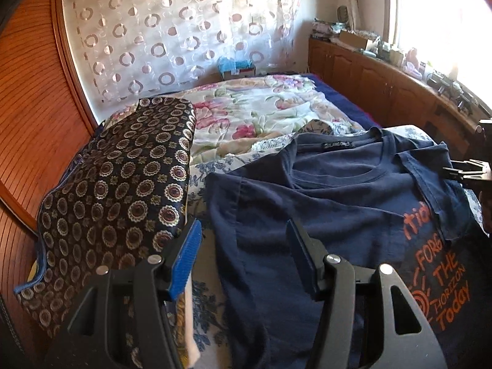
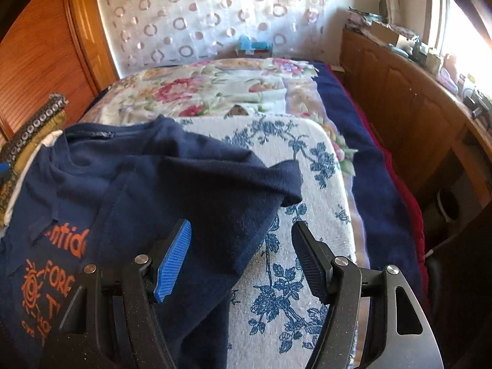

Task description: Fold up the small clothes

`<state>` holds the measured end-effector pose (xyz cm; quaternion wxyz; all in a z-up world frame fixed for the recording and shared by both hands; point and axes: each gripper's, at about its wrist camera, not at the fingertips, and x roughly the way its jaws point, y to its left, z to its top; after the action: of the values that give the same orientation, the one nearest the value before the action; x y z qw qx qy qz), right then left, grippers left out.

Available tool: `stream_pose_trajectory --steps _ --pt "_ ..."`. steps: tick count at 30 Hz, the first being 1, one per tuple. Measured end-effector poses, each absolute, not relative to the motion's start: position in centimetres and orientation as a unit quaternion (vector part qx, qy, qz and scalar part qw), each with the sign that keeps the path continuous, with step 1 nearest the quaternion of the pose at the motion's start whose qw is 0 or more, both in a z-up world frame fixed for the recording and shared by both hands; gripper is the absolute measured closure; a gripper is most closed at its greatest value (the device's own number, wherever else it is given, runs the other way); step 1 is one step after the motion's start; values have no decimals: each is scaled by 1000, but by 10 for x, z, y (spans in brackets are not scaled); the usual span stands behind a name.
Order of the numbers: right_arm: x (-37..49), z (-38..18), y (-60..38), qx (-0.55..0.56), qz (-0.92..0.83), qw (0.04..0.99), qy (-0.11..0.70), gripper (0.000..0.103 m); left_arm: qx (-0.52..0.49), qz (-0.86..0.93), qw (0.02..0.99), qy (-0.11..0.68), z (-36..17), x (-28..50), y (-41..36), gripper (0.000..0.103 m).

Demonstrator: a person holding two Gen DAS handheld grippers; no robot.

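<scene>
A navy T-shirt [image 1: 338,203] with orange print lies face up on a white cover with blue flowers [image 2: 292,276]. My left gripper [image 1: 243,227] hovers open over the shirt's left edge, with nothing between its pads. In the right wrist view the shirt [image 2: 153,184] has its right sleeve [image 2: 261,178] folded loosely inward. My right gripper [image 2: 242,224] stands open just above that fold, and its pads do not press on the cloth. The right gripper's fingers [image 1: 461,172] also show at the far right of the left wrist view, by the shirt's shoulder.
A dark cushion with round gold motifs [image 1: 117,184] lies just left of the shirt. Beyond it spreads a floral bedspread [image 1: 261,110] over a navy blanket [image 2: 369,153]. Wooden cabinets [image 2: 415,107] with clutter on top run along the right, and a wooden wardrobe [image 1: 30,107] stands on the left.
</scene>
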<state>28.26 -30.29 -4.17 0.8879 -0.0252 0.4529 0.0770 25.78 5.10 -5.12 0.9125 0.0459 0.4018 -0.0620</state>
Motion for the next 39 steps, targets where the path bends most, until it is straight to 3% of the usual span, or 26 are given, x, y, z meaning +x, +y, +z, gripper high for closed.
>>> stream_pose_trajectory --steps 3,6,26,28,30,32,39 --pt "283 -49 -297 -39 72 889 450 32 43 -70 908 410 -53 267 52 46" --pt "281 -52 -296 -45 69 893 443 32 22 -84 905 417 -57 275 52 59" --pt "282 -52 -298 -40 73 892 444 31 47 -58 870 487 -101 297 47 58" --pt "282 -52 -298 -40 73 892 444 31 41 -72 869 487 -100 297 48 66" --pt "282 -52 -298 -40 73 892 444 31 35 -77 870 486 -99 293 51 90" --pt "282 -52 -298 -40 73 892 444 31 26 -80 873 481 -95 289 55 100" --pt "282 -52 -298 -41 72 892 444 31 -5 -92 919 384 -40 243 55 101"
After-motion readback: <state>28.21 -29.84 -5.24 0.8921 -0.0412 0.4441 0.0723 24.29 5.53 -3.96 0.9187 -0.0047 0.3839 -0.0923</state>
